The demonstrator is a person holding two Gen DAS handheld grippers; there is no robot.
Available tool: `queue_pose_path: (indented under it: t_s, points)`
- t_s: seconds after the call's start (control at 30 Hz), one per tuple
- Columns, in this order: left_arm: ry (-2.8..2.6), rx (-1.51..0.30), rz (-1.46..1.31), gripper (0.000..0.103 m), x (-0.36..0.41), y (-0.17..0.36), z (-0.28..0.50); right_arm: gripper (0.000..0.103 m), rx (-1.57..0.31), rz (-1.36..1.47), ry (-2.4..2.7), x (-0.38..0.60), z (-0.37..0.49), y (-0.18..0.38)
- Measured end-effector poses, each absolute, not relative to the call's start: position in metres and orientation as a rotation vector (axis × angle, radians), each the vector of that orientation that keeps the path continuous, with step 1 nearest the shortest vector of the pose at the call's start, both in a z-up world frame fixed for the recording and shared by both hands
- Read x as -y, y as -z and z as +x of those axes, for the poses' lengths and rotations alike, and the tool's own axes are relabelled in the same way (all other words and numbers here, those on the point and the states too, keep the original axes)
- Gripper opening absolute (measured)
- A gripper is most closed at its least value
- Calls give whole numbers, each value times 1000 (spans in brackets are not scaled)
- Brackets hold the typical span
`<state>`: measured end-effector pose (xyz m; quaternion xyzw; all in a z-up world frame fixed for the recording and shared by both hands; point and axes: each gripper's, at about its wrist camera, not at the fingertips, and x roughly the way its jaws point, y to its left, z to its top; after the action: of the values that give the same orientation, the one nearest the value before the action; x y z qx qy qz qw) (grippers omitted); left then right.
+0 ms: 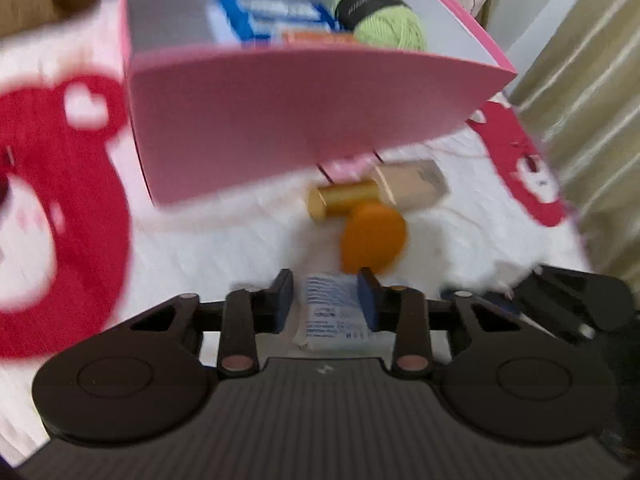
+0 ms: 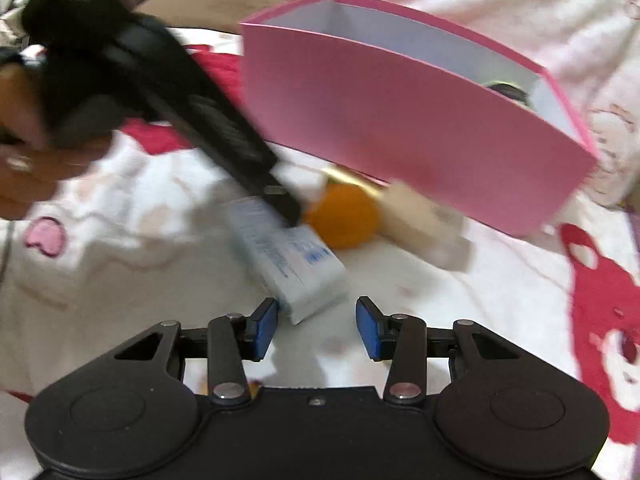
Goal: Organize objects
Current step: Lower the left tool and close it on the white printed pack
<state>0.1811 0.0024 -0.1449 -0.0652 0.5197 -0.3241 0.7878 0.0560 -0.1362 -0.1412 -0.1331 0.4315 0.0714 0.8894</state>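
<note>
A pink box [image 1: 304, 116] stands on the bed, holding a blue carton [image 1: 272, 16] and a green yarn ball [image 1: 384, 12]; it also shows in the right wrist view [image 2: 400, 128]. In front of it lie a gold-capped beige bottle [image 1: 380, 190], an orange sponge [image 1: 372, 238] and a white-blue tube [image 1: 332, 308]. My left gripper [image 1: 326, 300] is open, with its fingers either side of the tube. In the right wrist view, that gripper [image 2: 280, 204] reaches down onto the tube [image 2: 292, 264] beside the sponge [image 2: 344, 216] and bottle [image 2: 420, 220]. My right gripper [image 2: 316, 324] is open and empty, just short of the tube's end.
A white fluffy blanket [image 1: 224, 248] with red bear prints [image 1: 48, 200] covers the surface. A curtain [image 1: 592, 80] hangs at the right. A hand [image 2: 24, 152] holds the left gripper at the left.
</note>
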Motion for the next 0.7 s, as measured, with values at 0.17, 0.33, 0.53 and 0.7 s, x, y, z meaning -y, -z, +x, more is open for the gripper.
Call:
queue_pose_path:
  t_s: [0.17, 0.33, 0.53, 0.7]
  points:
    - [656, -1188, -249, 29, -7, 149, 170, 48, -934, -144, -139, 160, 57, 135]
    - [582, -1241, -367, 30, -15, 157, 162, 71, -931, -50, -199, 149, 57, 138]
    - [560, -1255, -402, 32, -17, 160, 160, 83, -948, -59, -180, 133, 68, 149]
    - [540, -1291, -448, 35, -16, 165, 164, 90, -962, -37, -165, 126, 71, 153]
